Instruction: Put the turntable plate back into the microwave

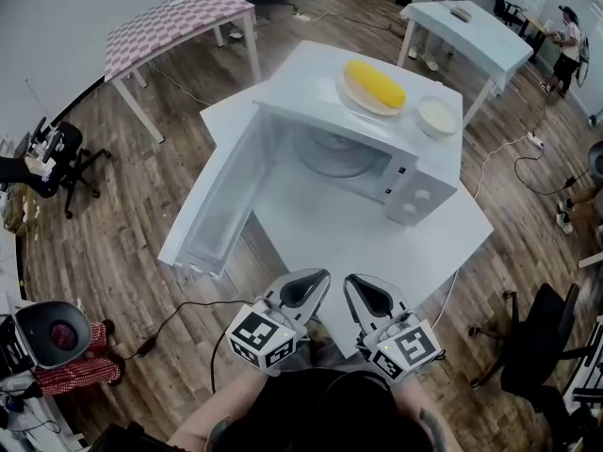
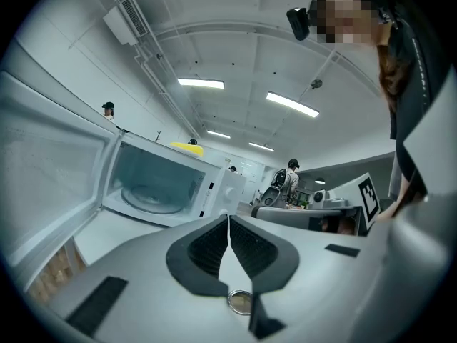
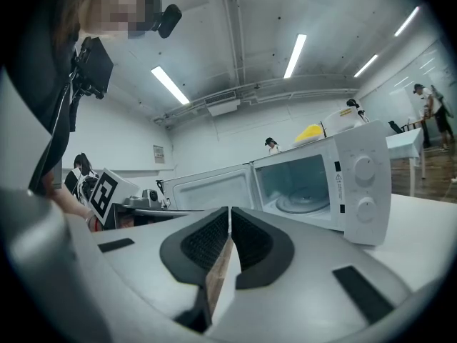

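You hold both grippers low and close to your body at the near edge of the white table [image 1: 311,224], side by side and just apart, their tips aimed away from you toward the microwave [image 1: 415,191]. The left gripper [image 1: 316,281] has its two dark pads pressed together with nothing between them, as the left gripper view shows. The right gripper [image 1: 356,285] is the same, its jaws meeting in a thin seam and gripping nothing. Neither tool touches the oven or the table. The marker cubes sit nearest you, above your forearms. The microwave stands at the middle of the table with its door [image 1: 212,205] swung wide to the left, well clear of the opening. The turntable plate [image 1: 332,153] is inside the cavity: a round, clear glass disc with a raised rim, lying flat on the cavity floor and roughly centred there. On the oven's top, toward the far right, a shallow dish [image 1: 350,97] carries a long yellow item [image 1: 375,83], and a small bowl [image 1: 438,114] sits just right of it.
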`<act>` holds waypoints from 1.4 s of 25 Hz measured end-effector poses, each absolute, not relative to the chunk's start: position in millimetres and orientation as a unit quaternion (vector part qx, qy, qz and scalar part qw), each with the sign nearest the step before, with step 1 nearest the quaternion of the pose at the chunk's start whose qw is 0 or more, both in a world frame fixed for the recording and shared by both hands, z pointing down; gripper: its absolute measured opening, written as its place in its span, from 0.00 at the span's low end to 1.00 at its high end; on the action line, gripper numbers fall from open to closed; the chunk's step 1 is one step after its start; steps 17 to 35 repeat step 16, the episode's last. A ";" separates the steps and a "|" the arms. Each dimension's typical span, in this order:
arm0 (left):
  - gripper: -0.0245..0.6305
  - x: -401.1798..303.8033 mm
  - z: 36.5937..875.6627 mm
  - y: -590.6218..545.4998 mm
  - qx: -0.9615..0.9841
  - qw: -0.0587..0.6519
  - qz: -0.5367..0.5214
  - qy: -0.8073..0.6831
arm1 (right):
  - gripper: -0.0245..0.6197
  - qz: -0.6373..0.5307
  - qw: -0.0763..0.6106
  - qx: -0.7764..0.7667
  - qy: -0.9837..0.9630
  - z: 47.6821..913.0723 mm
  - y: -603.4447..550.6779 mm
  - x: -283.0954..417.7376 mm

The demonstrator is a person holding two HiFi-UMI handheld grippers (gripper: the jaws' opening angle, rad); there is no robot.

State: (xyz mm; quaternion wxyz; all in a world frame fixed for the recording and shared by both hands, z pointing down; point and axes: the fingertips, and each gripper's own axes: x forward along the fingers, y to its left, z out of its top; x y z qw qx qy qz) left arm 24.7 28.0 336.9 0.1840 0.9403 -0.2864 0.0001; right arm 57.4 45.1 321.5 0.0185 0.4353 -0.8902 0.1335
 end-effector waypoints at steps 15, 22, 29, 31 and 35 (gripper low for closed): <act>0.07 22.4 336.9 26.7 0.938 0.188 0.006 -0.290 | 0.09 0.134 0.016 0.442 -0.887 318.7 46.5 63.9; 0.07 21.8 337.2 26.3 0.938 0.189 0.006 -0.291 | 0.09 0.134 0.016 0.442 -0.887 318.6 46.5 63.8; 0.07 21.8 337.2 26.3 0.938 0.189 0.006 -0.291 | 0.09 0.134 0.016 0.442 -0.887 318.6 46.5 63.8; 0.07 21.8 337.2 26.3 0.938 0.189 0.006 -0.291 | 0.09 0.134 0.016 0.442 -0.887 318.6 46.5 63.8; 0.07 21.8 337.2 26.3 0.938 0.189 0.006 -0.291 | 0.09 0.134 0.016 0.442 -0.887 318.6 46.5 63.8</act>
